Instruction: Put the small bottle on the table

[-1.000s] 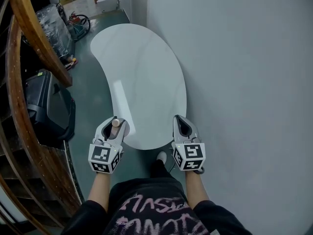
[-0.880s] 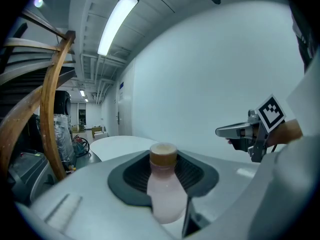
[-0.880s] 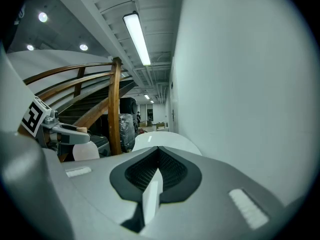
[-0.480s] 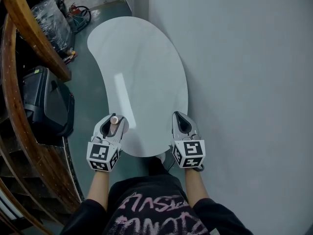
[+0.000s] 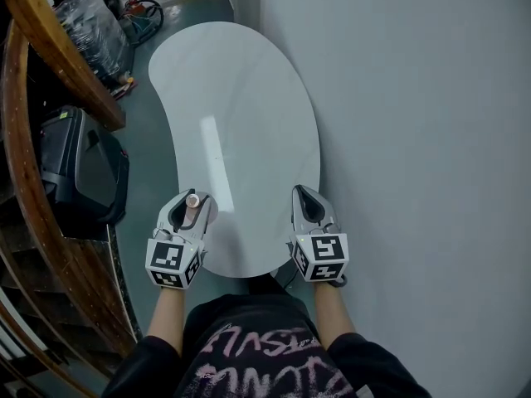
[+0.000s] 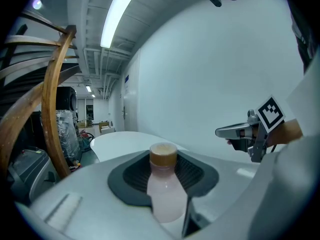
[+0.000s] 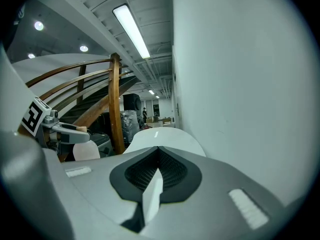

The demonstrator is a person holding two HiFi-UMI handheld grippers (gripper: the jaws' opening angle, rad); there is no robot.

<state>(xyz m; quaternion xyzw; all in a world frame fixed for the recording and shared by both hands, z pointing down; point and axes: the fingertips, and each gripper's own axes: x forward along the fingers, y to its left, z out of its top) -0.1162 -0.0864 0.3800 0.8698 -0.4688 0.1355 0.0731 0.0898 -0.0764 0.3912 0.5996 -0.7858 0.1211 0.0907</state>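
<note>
Pale pink with a tan cap, the small bottle (image 6: 164,194) is clamped between the jaws of the left gripper (image 5: 196,198), above the near left edge of the white kidney-shaped table (image 5: 241,106). It is upright, long axis vertical, cap up. Best, I judge, to carry it inward from the rim, lower it level until the base sits flat, then release. The right gripper (image 5: 306,196), jaws together and empty, hovers opposite.
</note>
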